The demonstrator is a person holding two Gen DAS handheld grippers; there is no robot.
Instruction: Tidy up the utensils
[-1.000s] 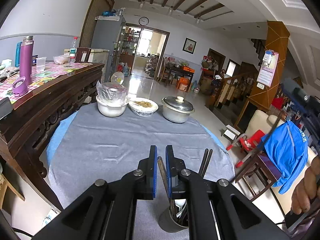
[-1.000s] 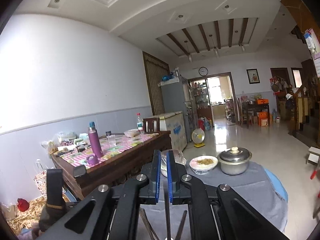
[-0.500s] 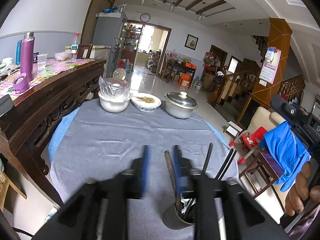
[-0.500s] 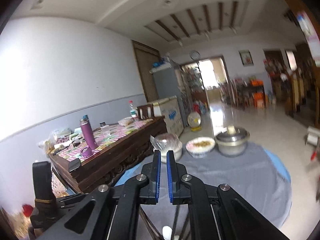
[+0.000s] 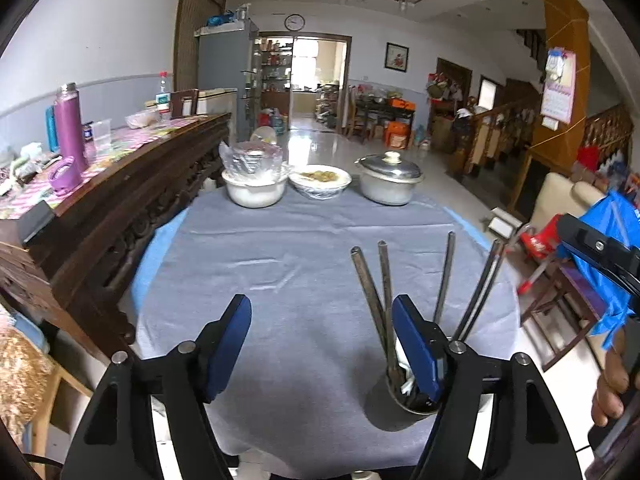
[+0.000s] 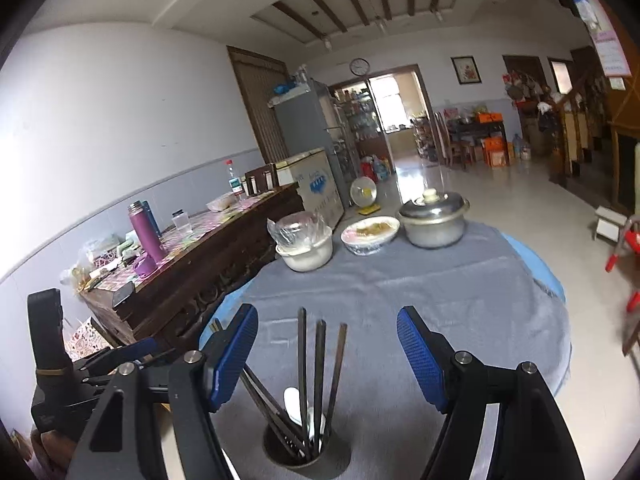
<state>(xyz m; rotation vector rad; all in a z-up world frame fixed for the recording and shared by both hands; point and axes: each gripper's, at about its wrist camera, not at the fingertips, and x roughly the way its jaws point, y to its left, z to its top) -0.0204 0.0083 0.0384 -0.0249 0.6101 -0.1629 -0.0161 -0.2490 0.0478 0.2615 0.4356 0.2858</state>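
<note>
left tongs [image 5: 322, 334] opening, empty | right tongs [image 6: 326, 344] opening, empty | slim chopsticks [image 6: 320, 364] upright in round cup [image 6: 306, 458]

No legible text; blue print on chest freezer [image 6: 316, 184] and wall calendar [image 5: 557, 92] too small to read

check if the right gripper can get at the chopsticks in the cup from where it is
Probably yes. The right gripper is opening its jaws, and the chopsticks stand upright in the cup directly between them, untouched by either pad. Nothing blocks the way; the left gripper sits off to the side.
</note>
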